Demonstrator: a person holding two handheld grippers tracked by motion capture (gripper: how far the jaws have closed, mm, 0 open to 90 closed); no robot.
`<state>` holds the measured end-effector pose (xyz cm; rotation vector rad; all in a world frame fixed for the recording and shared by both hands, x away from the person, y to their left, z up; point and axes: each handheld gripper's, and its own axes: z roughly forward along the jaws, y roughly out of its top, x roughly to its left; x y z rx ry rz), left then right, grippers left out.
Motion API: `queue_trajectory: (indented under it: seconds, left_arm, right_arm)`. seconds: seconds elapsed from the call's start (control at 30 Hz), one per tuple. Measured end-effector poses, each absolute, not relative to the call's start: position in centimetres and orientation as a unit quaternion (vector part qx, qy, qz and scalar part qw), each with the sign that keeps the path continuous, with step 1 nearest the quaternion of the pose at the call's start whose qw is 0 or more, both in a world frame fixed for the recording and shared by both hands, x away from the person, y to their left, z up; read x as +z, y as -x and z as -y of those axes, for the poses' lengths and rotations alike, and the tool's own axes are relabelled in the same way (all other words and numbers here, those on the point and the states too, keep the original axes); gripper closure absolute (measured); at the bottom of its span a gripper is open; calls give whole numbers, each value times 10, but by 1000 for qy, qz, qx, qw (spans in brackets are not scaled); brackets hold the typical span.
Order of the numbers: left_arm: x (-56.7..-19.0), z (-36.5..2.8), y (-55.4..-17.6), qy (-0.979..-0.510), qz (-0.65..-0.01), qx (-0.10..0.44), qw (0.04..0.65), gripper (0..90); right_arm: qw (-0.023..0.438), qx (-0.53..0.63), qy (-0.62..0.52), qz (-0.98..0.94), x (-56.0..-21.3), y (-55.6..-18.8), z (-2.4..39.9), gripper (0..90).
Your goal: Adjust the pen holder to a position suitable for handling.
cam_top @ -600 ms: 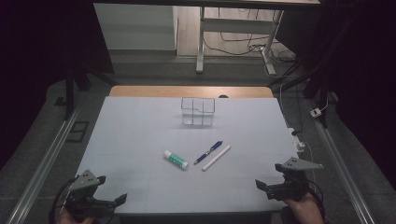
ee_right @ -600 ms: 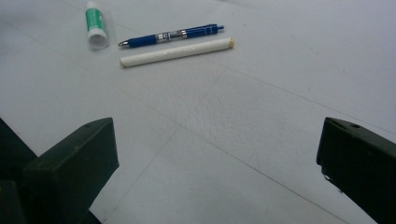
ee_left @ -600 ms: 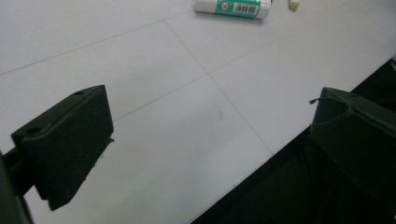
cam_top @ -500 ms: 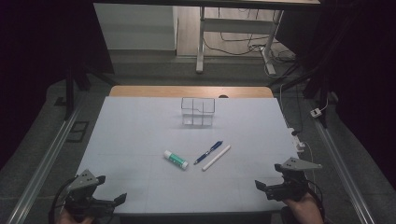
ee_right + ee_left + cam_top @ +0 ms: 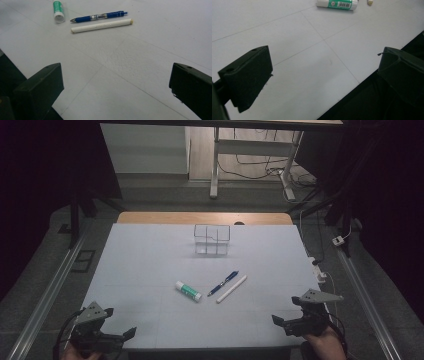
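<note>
Low at the table's near-left corner the left gripper (image 5: 112,336) rests with jaws wide apart and empty, then mid-table lie the glue stick (image 5: 188,291), blue pen (image 5: 223,283) and white stick (image 5: 231,289) (side by side, before the clear organizer (image 5: 211,240)), while the right gripper (image 5: 287,321) gapes empty near-right

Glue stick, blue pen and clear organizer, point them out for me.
glue stick (image 5: 188,291), high view, green middle of the tube
blue pen (image 5: 98,16), right gripper view, mid barrel
clear organizer (image 5: 211,240), high view, front wall
</note>
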<state>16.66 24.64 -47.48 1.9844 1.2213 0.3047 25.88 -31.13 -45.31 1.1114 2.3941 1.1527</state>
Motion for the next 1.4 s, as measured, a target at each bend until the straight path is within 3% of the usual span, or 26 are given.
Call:
queue_trajectory:
  seconds: [1.4]
  left_arm:
    - [-471,-232,-185,-783,-466,111,397,0]
  right_arm:
    - [126,402,-361,-832,-449,-263,299,0]
